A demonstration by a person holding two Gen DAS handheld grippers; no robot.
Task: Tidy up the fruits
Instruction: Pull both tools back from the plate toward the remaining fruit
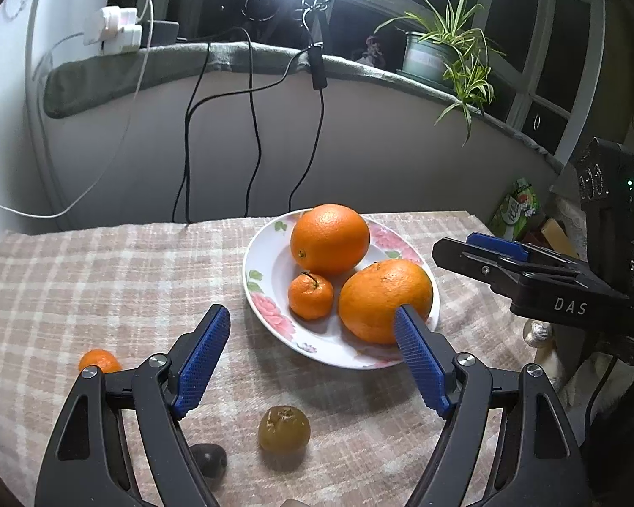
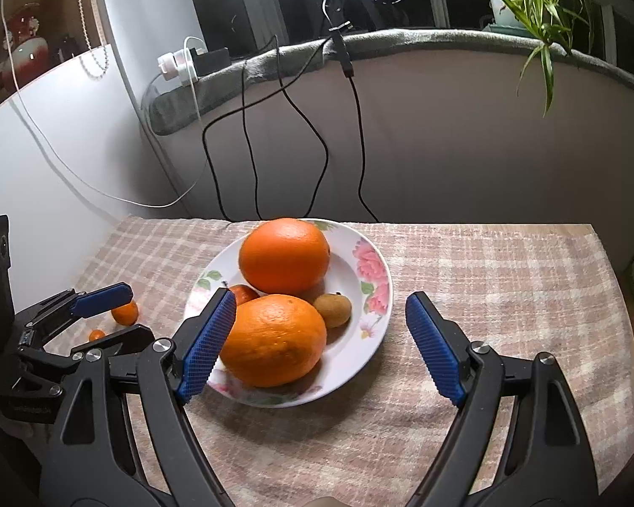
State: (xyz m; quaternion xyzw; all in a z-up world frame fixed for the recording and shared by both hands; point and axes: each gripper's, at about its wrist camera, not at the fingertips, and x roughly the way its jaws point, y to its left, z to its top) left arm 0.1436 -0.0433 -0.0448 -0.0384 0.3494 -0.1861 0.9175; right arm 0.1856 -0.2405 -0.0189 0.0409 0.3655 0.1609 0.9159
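left gripper (image 1: 312, 352): fingers wide apart, nothing between the pads, hanging over the worktop just short of the plate
right gripper (image 2: 321, 344): fingers wide apart too, pads off the fruit; the near orange shows between them, next to the left finger
brown fruit (image 1: 284, 429): on the cloth, closest to the camera, between and below the left gripper's fingers, wrinkled skin
dark fruit (image 1: 209, 457): beside the brown fruit, partly hidden behind the left finger's arm
small mandarin (image 1: 98, 360): on the cloth outside the left finger of the left gripper, well apart from the plate
tiny orange fruit (image 2: 97, 334): in the right wrist view, on the cloth near that mandarin, half hidden by the left gripper
near orange (image 1: 385, 301): on the plate's near side, right behind the left gripper's right fingertip
mandarin with stem (image 1: 310, 296): on the plate, just beyond the fingertips, touching or almost touching the near orange
kiwi (image 2: 333, 309): on the plate, behind the near orange, seen only from the right wrist
far orange (image 1: 329, 239): at the plate's back, past the other fruit
plate (image 1: 261, 270): white with pink flowers, on the checked cloth
worktop (image 1: 105, 279): covered by beige checked cloth (image 2: 507, 274)
far: black cables (image 1: 253, 126) hang down the wall; potted plant (image 1: 444, 48) on the sill
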